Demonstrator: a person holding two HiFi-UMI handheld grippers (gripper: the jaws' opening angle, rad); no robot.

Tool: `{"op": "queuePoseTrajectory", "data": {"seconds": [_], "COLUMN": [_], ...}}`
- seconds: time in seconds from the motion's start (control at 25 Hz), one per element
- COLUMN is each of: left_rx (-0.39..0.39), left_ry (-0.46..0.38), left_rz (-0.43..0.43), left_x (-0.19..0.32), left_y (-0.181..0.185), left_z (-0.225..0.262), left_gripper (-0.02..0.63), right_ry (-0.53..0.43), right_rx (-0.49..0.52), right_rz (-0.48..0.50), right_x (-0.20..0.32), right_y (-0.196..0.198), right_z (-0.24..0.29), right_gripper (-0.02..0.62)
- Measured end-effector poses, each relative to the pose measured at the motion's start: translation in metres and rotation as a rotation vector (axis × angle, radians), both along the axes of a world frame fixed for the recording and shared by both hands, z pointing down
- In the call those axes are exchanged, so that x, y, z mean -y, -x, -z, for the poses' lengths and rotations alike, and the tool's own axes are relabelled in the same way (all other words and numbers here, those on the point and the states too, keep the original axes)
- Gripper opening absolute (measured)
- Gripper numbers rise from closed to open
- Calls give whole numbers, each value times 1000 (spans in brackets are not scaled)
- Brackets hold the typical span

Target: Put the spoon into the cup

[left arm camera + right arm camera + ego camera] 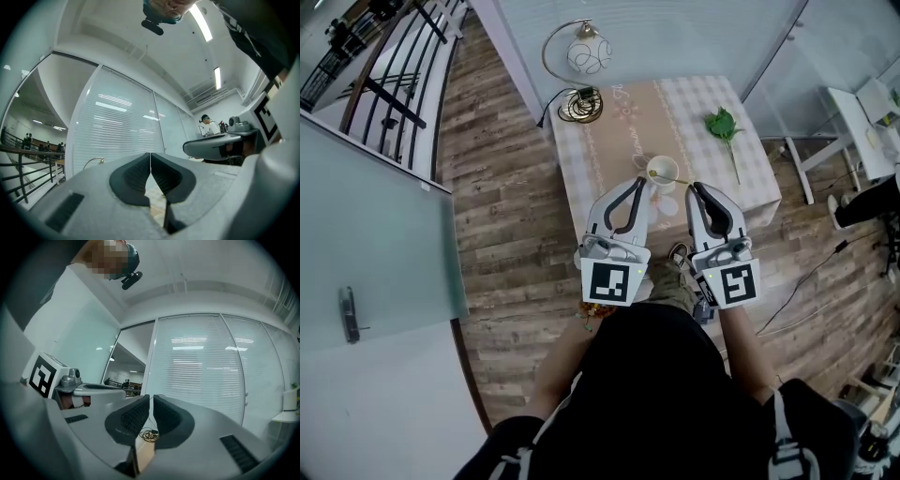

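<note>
Bright ceiling strip lights (217, 77), soft shadows; gripper views bulge, edges perhaps slightly blurred

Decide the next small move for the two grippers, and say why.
Probably tilt both grippers down toward the table. The left gripper and right gripper are empty, jaws shut or nearly so, and their views mostly face blinds and ceiling, not the cup. The spoon is not clear from the head view.
</note>
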State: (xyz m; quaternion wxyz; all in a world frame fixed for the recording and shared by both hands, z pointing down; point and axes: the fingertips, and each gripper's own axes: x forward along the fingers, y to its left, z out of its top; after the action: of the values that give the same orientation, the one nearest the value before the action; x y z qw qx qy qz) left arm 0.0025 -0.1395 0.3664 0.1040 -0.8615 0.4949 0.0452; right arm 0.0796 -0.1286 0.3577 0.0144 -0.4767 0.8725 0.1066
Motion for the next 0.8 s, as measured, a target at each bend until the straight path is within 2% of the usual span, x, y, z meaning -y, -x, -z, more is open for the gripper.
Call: {"op": "queuePoseTrajectory", "data": {"seconds": [0.4,0.8], "left_rx": [-9,6], "left_ry": [52,73], "left_rz": [-19,-20], "left_x": [-4,-4], "left_y": [-6,-5], "left_z": [-22,-36], "left_gripper": [18,18], "right_ry": [88,118], "right_rx": [-11,-59], "right_rz": [-57,-71], "right_x": [6,4], "right_y": [-9,-12], "right_z": [-32,-49], "right_gripper": [23,20]}}
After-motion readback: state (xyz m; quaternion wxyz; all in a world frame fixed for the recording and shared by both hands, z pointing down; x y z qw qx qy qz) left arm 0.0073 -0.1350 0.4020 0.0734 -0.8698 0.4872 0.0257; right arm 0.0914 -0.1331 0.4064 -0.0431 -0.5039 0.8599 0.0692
